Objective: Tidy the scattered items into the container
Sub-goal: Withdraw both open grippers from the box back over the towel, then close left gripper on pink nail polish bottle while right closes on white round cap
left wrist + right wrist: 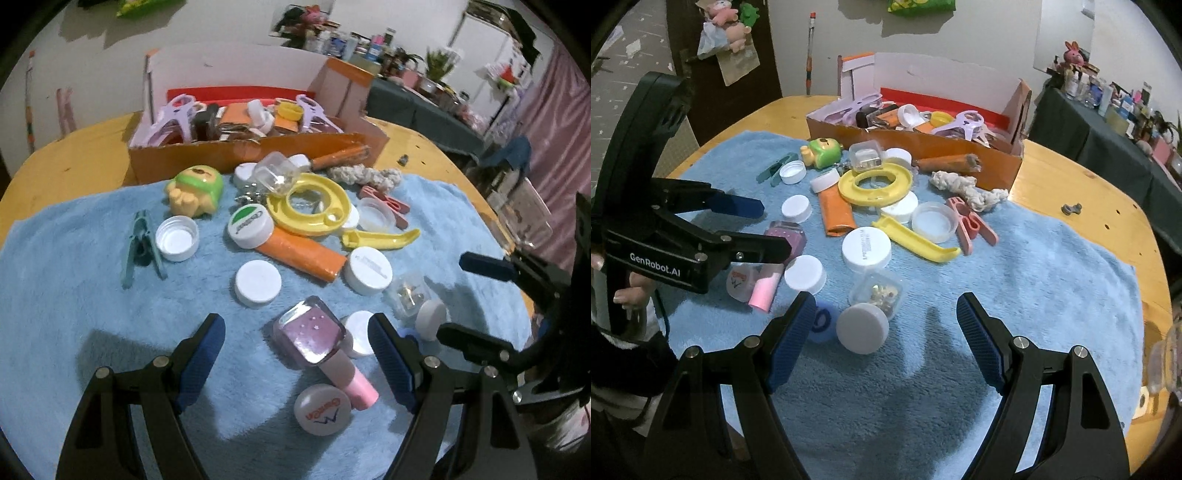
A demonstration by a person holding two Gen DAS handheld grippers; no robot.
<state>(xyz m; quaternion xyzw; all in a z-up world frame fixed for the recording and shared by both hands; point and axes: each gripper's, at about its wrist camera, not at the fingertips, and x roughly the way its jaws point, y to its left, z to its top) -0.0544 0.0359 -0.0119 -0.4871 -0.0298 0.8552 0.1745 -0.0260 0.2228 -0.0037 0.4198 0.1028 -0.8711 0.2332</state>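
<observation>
Pick-up step. Left gripper (297, 363) agape over pink bottle (325, 350); right gripper (886, 338) agape near white cap (862, 328), empty. Next: lower, close, carry to box (236, 157).

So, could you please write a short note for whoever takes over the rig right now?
Left gripper: jaws open, empty, above the pink glitter bottle.
Right gripper: jaws open, empty, near a white cap.
Orange cardboard box at the far edge of the blue towel already holds some clips and caps.
Left to do: caps, yellow ring, orange tube, pegs, rope and green toy are on the towel, not yet boxed.
</observation>
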